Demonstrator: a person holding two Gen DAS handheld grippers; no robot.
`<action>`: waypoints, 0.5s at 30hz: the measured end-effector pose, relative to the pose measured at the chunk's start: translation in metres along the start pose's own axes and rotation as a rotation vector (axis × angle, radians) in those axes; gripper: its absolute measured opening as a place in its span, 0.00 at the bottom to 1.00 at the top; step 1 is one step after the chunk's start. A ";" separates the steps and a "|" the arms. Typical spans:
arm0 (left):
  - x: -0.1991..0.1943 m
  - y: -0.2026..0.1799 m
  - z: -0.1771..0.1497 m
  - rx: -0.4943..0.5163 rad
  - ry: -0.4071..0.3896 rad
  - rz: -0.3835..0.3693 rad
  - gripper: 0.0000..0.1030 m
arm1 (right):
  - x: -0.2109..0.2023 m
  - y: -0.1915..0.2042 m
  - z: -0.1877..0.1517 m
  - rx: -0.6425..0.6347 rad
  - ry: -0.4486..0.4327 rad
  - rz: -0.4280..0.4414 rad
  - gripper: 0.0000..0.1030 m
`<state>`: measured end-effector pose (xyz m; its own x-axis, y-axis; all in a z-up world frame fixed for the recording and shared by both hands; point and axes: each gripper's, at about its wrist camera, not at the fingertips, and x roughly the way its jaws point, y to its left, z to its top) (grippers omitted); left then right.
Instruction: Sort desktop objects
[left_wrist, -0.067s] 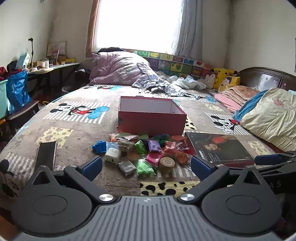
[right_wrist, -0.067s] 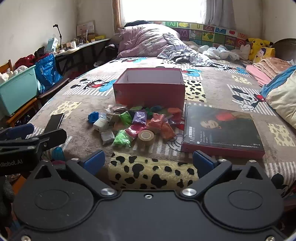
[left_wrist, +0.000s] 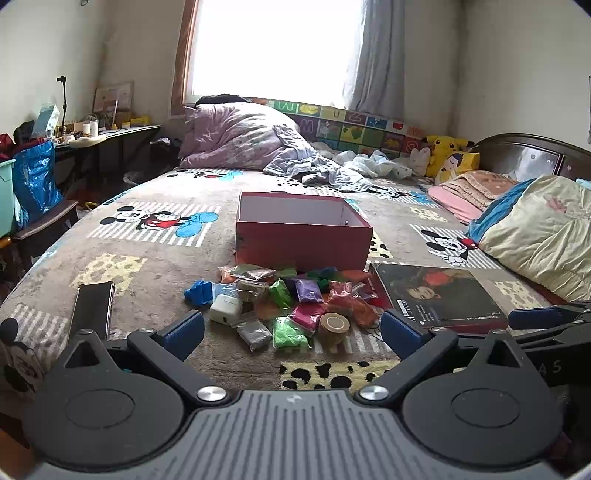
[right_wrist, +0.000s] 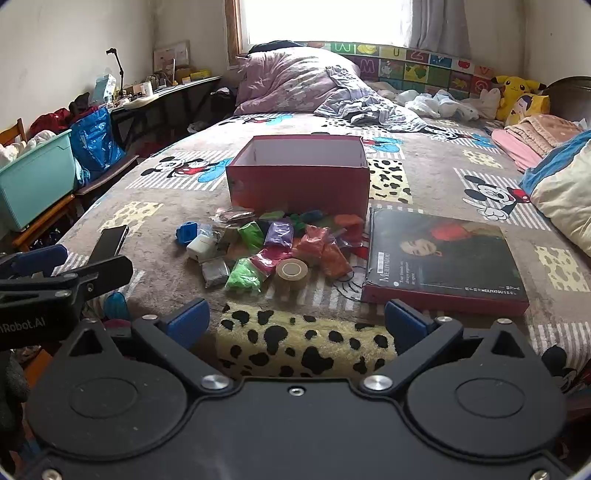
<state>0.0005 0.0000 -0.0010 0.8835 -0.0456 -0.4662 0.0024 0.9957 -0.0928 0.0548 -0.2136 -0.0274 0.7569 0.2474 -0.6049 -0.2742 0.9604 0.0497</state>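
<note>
A heap of small clay packets (right_wrist: 280, 247) in green, purple, orange, pink and grey lies on the bed (right_wrist: 166, 266) before one open red box (right_wrist: 298, 176). One white charger (right_wrist: 201, 246), one tape roll (right_wrist: 292, 272), one blue piece (right_wrist: 185, 232) and one book (right_wrist: 443, 254) sit alongside. Left gripper (left_wrist: 291, 334) and right gripper (right_wrist: 297, 319) hover with fingers spread wide, holding nothing

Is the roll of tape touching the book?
Apart. The right wrist view shows bare blanket between the tape roll and the book.
</note>
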 end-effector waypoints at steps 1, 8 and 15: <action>0.001 0.000 0.000 -0.002 0.002 0.000 0.99 | 0.000 0.000 0.000 -0.001 -0.002 0.000 0.99; 0.004 0.000 0.001 0.020 0.007 0.012 0.99 | 0.001 -0.001 -0.001 0.000 -0.002 -0.001 0.99; 0.009 -0.004 -0.001 0.018 0.014 0.007 0.99 | 0.004 -0.006 -0.002 0.012 0.015 -0.001 0.99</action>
<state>0.0077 -0.0044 -0.0060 0.8768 -0.0394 -0.4793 0.0047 0.9973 -0.0733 0.0584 -0.2188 -0.0312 0.7483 0.2449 -0.6166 -0.2663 0.9621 0.0589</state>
